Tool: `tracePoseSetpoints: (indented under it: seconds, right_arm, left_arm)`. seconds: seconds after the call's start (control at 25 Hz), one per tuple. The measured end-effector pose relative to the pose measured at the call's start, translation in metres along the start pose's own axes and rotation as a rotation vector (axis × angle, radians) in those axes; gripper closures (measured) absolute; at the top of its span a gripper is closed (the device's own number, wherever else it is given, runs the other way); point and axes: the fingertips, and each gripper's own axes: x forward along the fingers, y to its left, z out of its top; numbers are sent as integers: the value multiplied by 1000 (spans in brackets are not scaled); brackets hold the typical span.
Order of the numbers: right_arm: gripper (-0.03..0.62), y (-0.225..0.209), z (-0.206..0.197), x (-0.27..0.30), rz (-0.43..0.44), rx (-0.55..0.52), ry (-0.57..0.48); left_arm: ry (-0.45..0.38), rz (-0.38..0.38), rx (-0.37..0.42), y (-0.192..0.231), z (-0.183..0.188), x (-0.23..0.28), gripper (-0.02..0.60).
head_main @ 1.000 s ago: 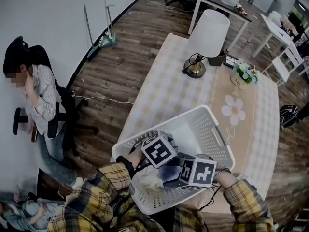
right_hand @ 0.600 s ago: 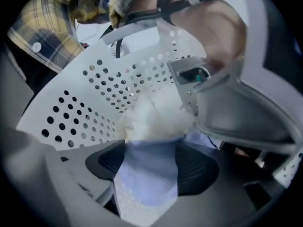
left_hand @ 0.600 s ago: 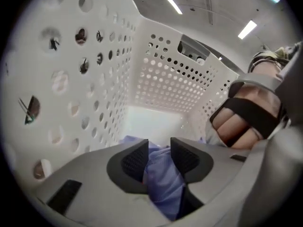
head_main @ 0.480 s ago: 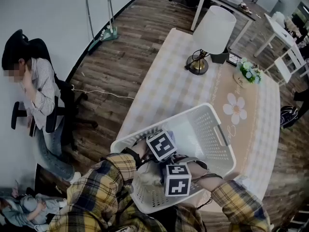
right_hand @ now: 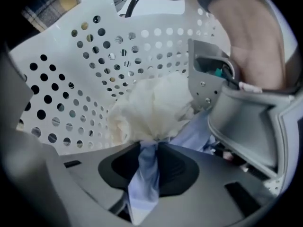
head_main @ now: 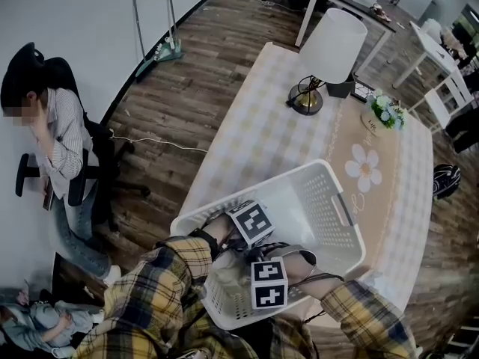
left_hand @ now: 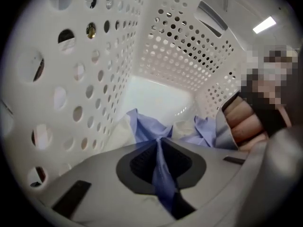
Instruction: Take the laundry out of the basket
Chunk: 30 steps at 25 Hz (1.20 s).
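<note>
A white perforated laundry basket sits on the near end of the table. Both grippers reach down into its near corner; their marker cubes, left and right, show in the head view. The left gripper is closing, and a fold of light blue cloth is pinched between its jaws. The right gripper is also closing, on a strip of the same blue cloth. A crumpled white cloth bunches just beyond those jaws. The left gripper's body stands close at the right.
The table has a pale checked cover. On its far end stand a lamp and a small flower pot. A person sits on a chair at the left by the wall. Another person is low at the bottom left.
The right gripper's cube has moved left and down toward the basket's near corner, closer to the left one. The left gripper has barely shifted.
</note>
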Motion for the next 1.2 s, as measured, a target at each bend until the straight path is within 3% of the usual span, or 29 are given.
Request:
tracePoseSetpoints:
  seconds: [0.12,0.6,1.04,1.2]
  right_arm:
    - [485,-1,0,-4,-3,1,-2]
    - [496,-15,2,-59,-97,41,-37]
    - [497,-31,4,-142,-330,174,-151]
    - [499,-31,3,-170,-422,265,-217]
  left_arm:
    - [8,-11,-19,0,-1,0,525]
    - [-69,13,10,-11,25,-37,528]
    - [-263,25,5,-33,56,-114,528]
    - [-344,83,27,-31,63,-149,528]
